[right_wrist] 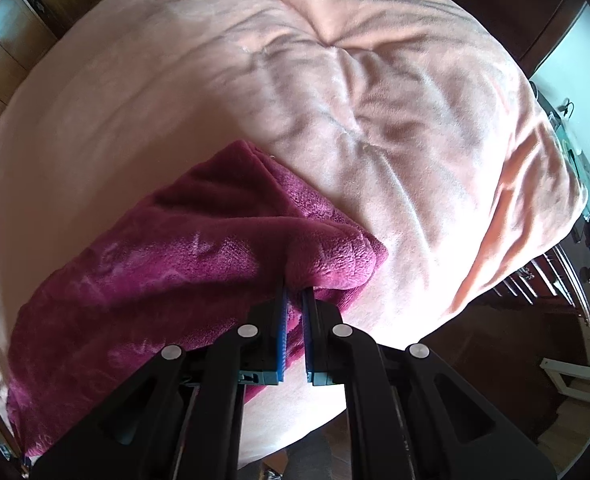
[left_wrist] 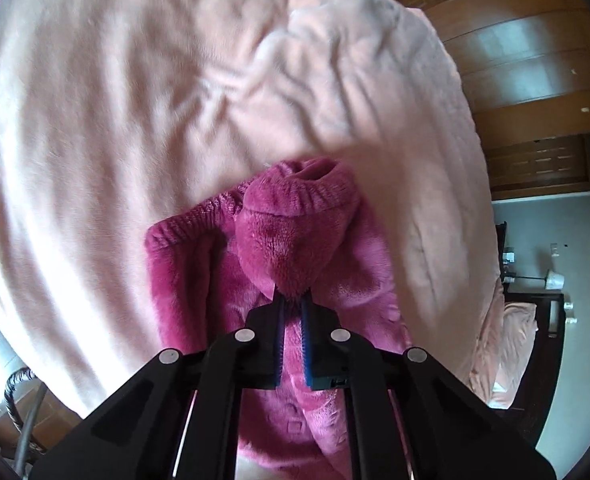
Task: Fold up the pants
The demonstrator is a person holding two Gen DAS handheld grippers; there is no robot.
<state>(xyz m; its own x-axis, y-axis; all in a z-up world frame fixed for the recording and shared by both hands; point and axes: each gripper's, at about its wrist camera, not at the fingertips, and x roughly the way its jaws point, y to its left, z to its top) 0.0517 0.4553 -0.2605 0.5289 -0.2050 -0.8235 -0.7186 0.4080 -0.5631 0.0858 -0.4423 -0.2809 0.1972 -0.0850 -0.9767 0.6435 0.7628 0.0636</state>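
Observation:
The pants are magenta fleece with ribbed cuffs, lying on a pale pink bed cover. In the left wrist view my left gripper is shut on the pants just behind one ribbed cuff, which is lifted; a second cuff lies to its left on the leg below. In the right wrist view my right gripper is shut on a bunched corner of the pants, whose body spreads down to the left.
The pink bed cover fills both views and is wrinkled. Wooden wardrobes and a lamp stand past the bed's right edge. A dark rail and furniture sit beyond the bed's edge.

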